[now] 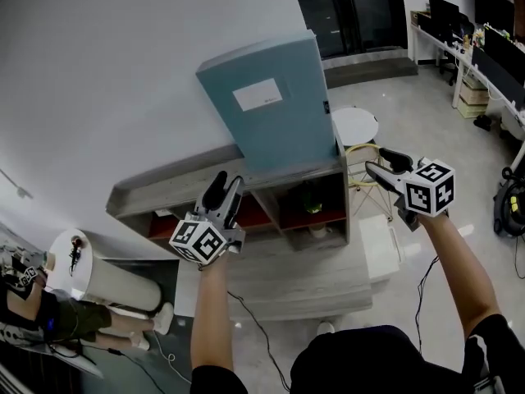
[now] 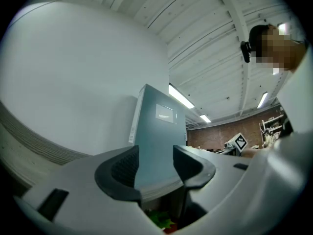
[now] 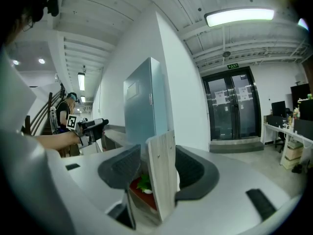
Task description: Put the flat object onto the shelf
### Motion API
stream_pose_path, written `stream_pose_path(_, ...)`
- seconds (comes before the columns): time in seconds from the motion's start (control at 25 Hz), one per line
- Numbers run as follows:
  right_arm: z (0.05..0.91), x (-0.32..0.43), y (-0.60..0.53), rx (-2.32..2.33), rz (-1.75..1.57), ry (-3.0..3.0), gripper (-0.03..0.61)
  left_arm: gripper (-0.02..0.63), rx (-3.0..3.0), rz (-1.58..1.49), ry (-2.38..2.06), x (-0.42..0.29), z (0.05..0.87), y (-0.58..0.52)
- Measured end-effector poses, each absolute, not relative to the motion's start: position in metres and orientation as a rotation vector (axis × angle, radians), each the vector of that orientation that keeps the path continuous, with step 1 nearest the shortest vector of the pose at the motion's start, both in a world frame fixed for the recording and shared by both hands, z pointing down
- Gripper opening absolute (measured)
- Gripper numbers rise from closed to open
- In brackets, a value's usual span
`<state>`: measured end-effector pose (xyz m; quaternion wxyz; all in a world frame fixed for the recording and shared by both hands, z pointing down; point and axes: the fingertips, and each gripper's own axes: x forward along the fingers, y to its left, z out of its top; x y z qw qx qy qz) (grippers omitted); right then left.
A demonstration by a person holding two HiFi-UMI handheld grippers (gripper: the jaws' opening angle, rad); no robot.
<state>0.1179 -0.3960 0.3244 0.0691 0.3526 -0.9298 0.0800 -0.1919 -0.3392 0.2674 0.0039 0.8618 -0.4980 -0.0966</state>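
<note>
The flat object (image 1: 271, 105), a teal panel with a white label, stands upright on top of the grey wooden shelf (image 1: 164, 189) and leans on the white wall. The same flat object (image 2: 159, 136) shows in the left gripper view, and as the flat object (image 3: 139, 102) in the right gripper view. My left gripper (image 1: 230, 179) is in front of the shelf, below the panel, open and apart from it. My right gripper (image 1: 376, 160) is just right of the shelf's end wall (image 3: 163, 170), open with nothing held. Neither touches the panel.
The shelf's red-lined compartments hold a small green plant (image 1: 312, 203). A round white table (image 1: 354, 125) stands behind the shelf on the right. A white cylinder (image 1: 107, 281) and a person (image 1: 49, 314) are at lower left. Desks with monitors (image 1: 484, 23) line the far right.
</note>
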Motion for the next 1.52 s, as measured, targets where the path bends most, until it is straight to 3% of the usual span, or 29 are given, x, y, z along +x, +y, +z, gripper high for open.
stream_pose_path(0.48,0.459,0.158,-0.312,0.928,0.413,-2.845,0.190,0.192,2.583,-0.165,-1.347,-0.087,0.410,-0.221)
stream_pose_path(0.68,0.514,0.169,-0.277,0.892,0.492,-2.824,0.166,0.154,2.406,-0.176,-1.368,-0.053,0.489,-0.174)
stream_pose_path(0.88,0.559,0.174,-0.223,0.930,0.665,-2.808,0.045,0.088,2.206,-0.223,-1.363,-0.030,0.571,-0.120)
stream_pose_path(1.04,0.578,0.172,-0.179,1.014,0.666,-2.766,0.009,0.028,2.129,-0.272,-1.467,-0.047,0.580,-0.093)
stream_pose_path(1.24,0.568,0.151,-0.141,1.149,0.540,-2.726,0.006,0.021,2.228,-0.102,-1.622,-0.084,0.558,-0.067)
stream_pose_path(1.52,0.528,0.112,-0.106,1.314,0.309,-2.695,0.006,0.021,2.195,-0.114,-1.852,-0.167,0.525,-0.017)
